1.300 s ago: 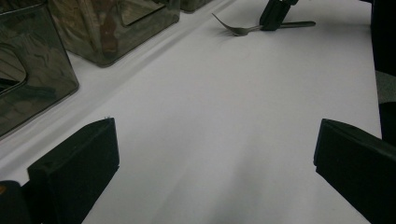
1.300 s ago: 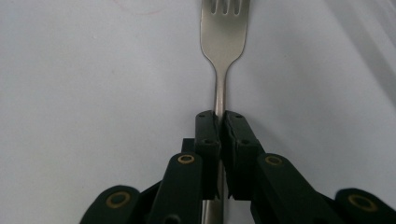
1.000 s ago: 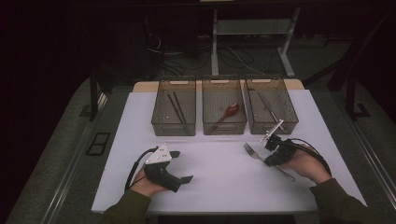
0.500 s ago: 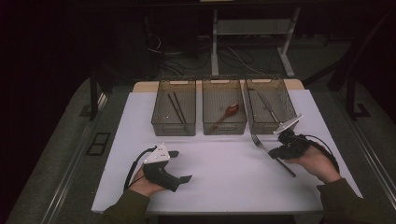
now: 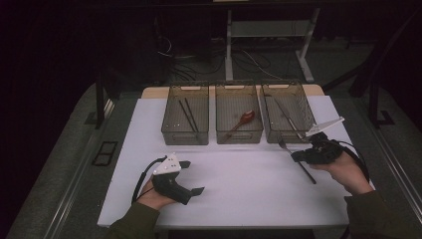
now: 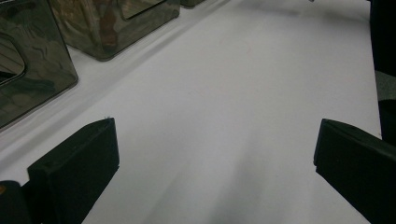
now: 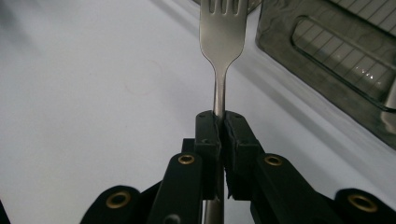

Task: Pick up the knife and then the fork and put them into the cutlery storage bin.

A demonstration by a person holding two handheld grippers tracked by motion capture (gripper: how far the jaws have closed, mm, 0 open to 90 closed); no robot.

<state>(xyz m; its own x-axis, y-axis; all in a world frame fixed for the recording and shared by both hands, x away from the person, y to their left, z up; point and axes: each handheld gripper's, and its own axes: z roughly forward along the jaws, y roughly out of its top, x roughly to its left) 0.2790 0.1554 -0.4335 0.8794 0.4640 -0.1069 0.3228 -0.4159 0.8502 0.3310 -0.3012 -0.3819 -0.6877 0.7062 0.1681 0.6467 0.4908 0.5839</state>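
Steel fork (image 7: 222, 44), unmarked, clamped at its neck by the right gripper (image 7: 220, 122); left gripper (image 6: 210, 154) spread wide above the white table (image 6: 243, 84).

The right tongs (image 5: 297, 155), clamped on the fork (image 5: 293, 156), are being carried rightward and slightly toward the person across the table (image 5: 239, 194). The fork, which lay left of the right-hand basket (image 5: 287, 112) a second ago, is now being held just before its front wall.
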